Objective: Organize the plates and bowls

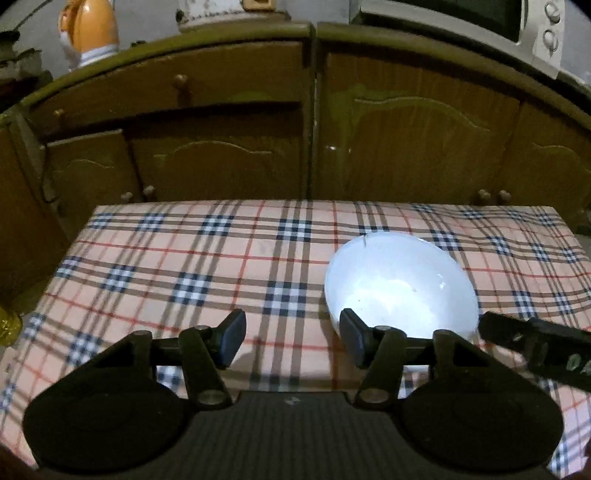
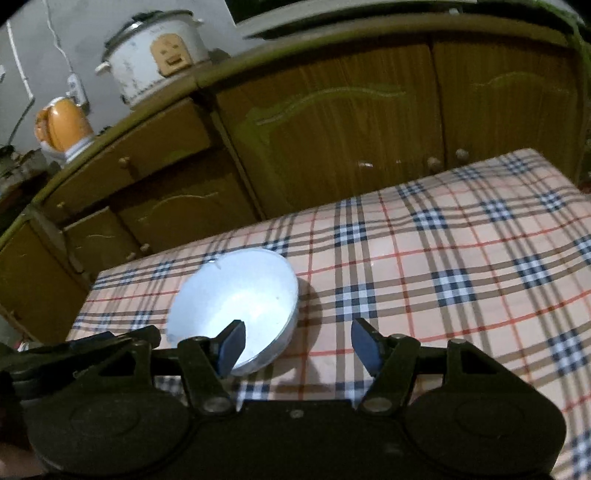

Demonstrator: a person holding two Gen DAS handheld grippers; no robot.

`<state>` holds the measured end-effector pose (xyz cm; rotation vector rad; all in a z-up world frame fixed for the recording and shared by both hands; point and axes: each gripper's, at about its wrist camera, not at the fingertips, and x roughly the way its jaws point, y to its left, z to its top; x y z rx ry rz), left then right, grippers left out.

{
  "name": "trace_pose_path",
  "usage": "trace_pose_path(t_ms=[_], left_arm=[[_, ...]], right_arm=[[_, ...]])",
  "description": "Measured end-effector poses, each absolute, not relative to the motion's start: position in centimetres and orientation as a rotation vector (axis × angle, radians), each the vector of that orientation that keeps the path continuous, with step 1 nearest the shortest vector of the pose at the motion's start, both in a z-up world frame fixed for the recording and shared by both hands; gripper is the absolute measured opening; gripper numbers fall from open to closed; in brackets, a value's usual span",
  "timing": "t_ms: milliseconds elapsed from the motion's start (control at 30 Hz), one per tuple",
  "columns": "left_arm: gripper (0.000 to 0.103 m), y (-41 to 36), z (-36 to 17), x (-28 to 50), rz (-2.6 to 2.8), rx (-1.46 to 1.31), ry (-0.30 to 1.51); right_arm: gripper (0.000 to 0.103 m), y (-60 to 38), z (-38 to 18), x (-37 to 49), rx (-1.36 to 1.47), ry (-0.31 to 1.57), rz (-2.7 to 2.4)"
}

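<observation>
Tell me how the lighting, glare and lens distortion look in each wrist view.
Left wrist view: dim room, a bright spot blowing out the inside of the white bowl, the cabinet front bowed by the fisheye, dark corners. Right wrist view: the same glare in the bowl, its shadow on the plaid tablecloth, the rice cooker soft and tilted near the edge.

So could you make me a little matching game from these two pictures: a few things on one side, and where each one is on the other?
Things:
1. white bowl
2. rice cooker
3. orange jug
4. left claw

Places:
A. on the cabinet top, at its far left end
B. hovering open over bare cloth, just left of the bowl
C. on the checked tablecloth
D. on the cabinet top, to the right of the jug

Pairs: 1-C, 2-D, 3-A, 4-B
</observation>
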<state>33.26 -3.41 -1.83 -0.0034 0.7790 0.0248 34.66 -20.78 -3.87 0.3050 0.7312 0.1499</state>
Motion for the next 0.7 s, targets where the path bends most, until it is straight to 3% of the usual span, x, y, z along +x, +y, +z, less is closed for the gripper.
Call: trace_pose_path(t_ms=[167, 233, 367, 400, 533, 700], left_arm=[[0.054, -3.5, -3.3, 35.5, 0.005, -0.043, 0.808], [0.046, -3.5, -3.7, 36.2, 0.009, -0.051, 0.811], [0.041, -3.3, -4.9, 37.4, -0.018, -0.093, 0.833], [0.038, -3.4, -5.0, 37.5, -0.034, -0.095, 0.829], [0.022, -4.0, -5.4, 37.6, -0.112, -0.105, 0.814], [0.020, -4.3, -5.3, 37.1, -0.109, -0.127, 0.814]], right_arm=[[0.077, -20.4, -6.1, 37.2, 0.334, 0.759, 0.145], [0.077, -20.3, -6.6, 38.0, 0.348, 0.763, 0.142], [0.075, -20.4, -8.0, 39.7, 0.389, 0.785, 0.146], [0.071, -20.4, -8.3, 40.0, 0.405, 0.794, 0.151], [0.023, -19.9, -9.5, 40.6, 0.443, 0.798, 0.219], [0.023, -19.3, -9.3, 39.9, 0.424, 0.786, 0.210]])
